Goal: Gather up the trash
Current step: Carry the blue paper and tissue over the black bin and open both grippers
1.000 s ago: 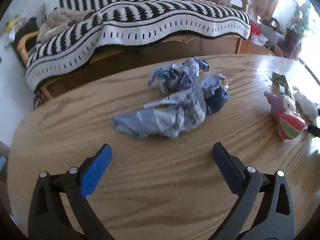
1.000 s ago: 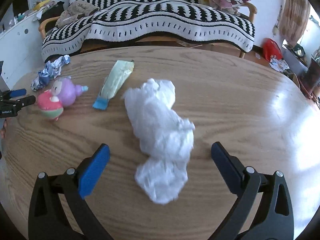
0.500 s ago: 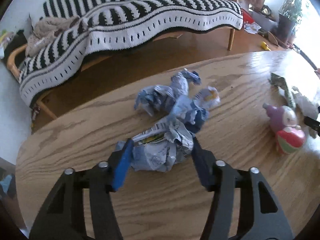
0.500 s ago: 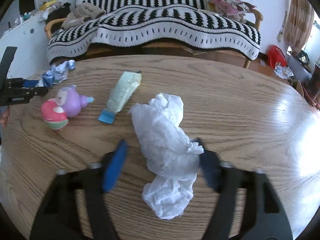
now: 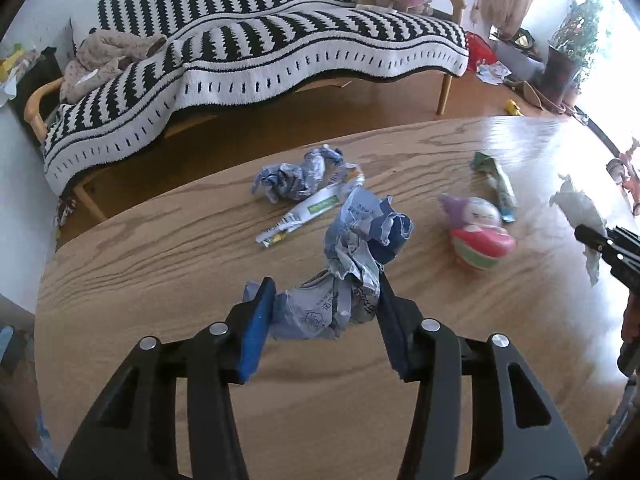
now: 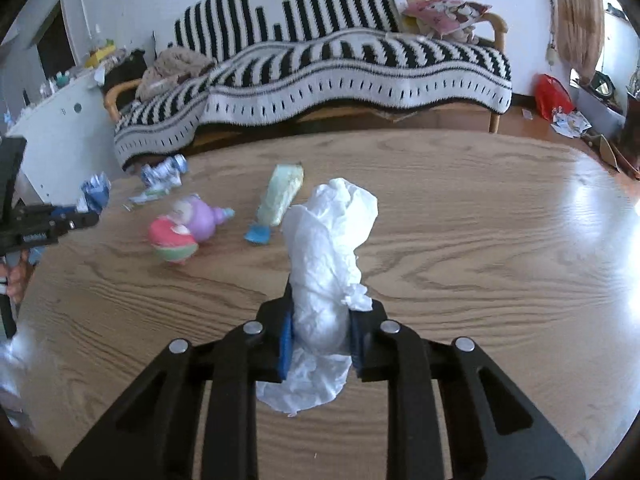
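- The sofa (image 5: 256, 44) along the wall wears a black-and-white striped blanket (image 6: 360, 68), with a beige heap of cloth at one end and a pink printed cushion at the other.
- The oval wooden counter (image 5: 168, 264) stands in front of it, grain showing, glare on its window side.
- The left gripper (image 5: 324, 312) has its fingers (image 5: 256, 324) pressed on either side of a crumpled blue-and-white wrapper (image 5: 352, 268), and they are closing in on it; the wrapper's loose upper end stands up above the fingers, off the counter.
- The right gripper (image 6: 320, 328) is clenching tighter on a crumpled white tissue (image 6: 328, 248); the wad rises between the fingers and a flap hangs out beneath them.
- A round doll toy (image 5: 478, 236) in pink, green and purple lies on its side between the two grippers.
- A second blue crumpled wrapper (image 5: 296, 176) lies near the counter's far edge.
- A flattened white-and-green strip of packaging (image 5: 312, 208) lies just beside that wrapper.
- A pale green sachet with a blue end (image 6: 280, 196) lies beyond the toy, close to it.
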A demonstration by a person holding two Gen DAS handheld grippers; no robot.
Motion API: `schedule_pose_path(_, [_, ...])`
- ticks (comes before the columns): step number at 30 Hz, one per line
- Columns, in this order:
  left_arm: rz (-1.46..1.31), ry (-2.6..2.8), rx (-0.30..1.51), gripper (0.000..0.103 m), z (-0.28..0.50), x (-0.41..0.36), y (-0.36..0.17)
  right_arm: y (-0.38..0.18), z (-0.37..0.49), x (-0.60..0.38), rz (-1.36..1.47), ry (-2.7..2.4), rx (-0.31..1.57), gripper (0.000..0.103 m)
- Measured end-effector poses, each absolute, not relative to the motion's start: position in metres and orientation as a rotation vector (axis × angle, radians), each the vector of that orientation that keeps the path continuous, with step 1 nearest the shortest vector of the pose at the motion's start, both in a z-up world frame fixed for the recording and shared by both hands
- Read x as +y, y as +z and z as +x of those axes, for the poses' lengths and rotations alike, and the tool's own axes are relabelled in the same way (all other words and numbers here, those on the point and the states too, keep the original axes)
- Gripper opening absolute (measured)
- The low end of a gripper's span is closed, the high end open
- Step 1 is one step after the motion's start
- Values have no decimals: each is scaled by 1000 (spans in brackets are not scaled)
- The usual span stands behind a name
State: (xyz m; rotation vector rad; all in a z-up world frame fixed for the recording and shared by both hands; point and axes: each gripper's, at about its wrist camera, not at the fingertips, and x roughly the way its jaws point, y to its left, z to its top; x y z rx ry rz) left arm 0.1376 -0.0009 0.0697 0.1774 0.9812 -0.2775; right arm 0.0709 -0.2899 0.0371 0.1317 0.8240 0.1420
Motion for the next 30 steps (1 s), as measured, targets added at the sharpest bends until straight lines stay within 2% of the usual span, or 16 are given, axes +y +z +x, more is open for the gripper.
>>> schedule_pose_path(3, [182,-281,976,48,123,-7,79,56,57,-295,145,137,794,22])
schedule_pose_path(14, [203,-303,1013,48,73,-29,76,64,14,-299,166,139,833,21])
schedule_pose_path(21, [166,-350,984,49,36,-44,92,99,-23,-299,163,140,781,21])
schedule_pose_path(26, [74,-466,943,49,-15,-87,110,134,-89,-308,197,144,682,21])
schedule_pose_path(30, [67,-629,969,49,-67,-151,103,135,-153,-333,245,107,680,21])
